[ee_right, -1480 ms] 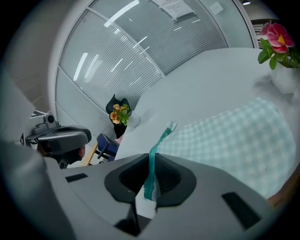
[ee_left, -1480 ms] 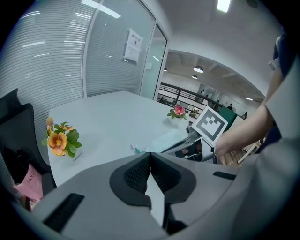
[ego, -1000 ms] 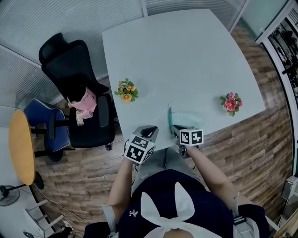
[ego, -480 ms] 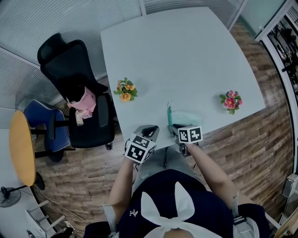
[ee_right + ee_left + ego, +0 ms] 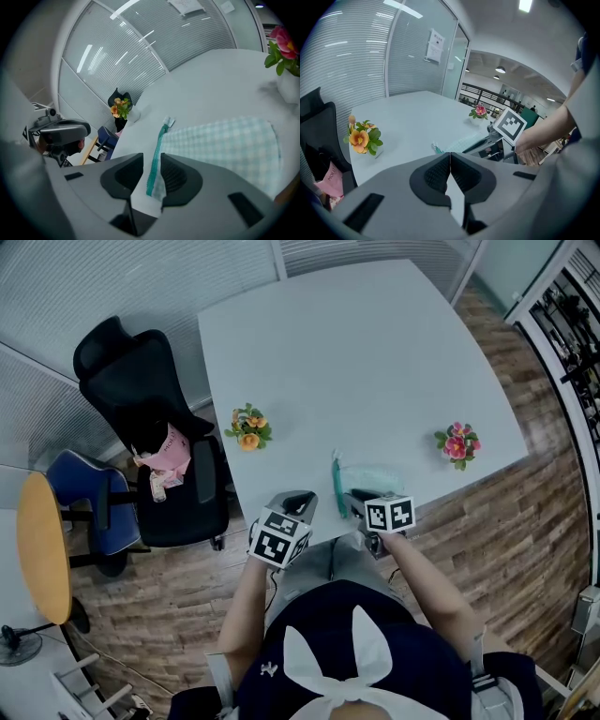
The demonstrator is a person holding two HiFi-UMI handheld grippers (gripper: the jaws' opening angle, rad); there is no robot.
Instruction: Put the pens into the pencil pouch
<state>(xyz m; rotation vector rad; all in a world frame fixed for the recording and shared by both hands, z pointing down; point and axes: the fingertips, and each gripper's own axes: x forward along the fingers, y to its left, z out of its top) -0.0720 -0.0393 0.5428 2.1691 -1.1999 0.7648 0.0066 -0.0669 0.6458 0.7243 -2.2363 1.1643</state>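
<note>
A pale green checked pencil pouch lies flat near the table's front edge, its teal zipper along the left side. My right gripper is at the pouch's near left corner. Its jaws are opening, and the zipper's end lies in the gap between them with no pad pressing on it. My left gripper hovers over the table edge just left of the pouch, shut with nothing in it. No pen shows in any view.
An orange flower pot stands at the white table's left edge, and a pink flower pot stands right of the pouch. A black office chair, a blue chair and a round yellow table stand on the wooden floor at left.
The head view has shifted a little. My right gripper stays at the pouch's near corner with only a slight shift. The left gripper has kept still.
</note>
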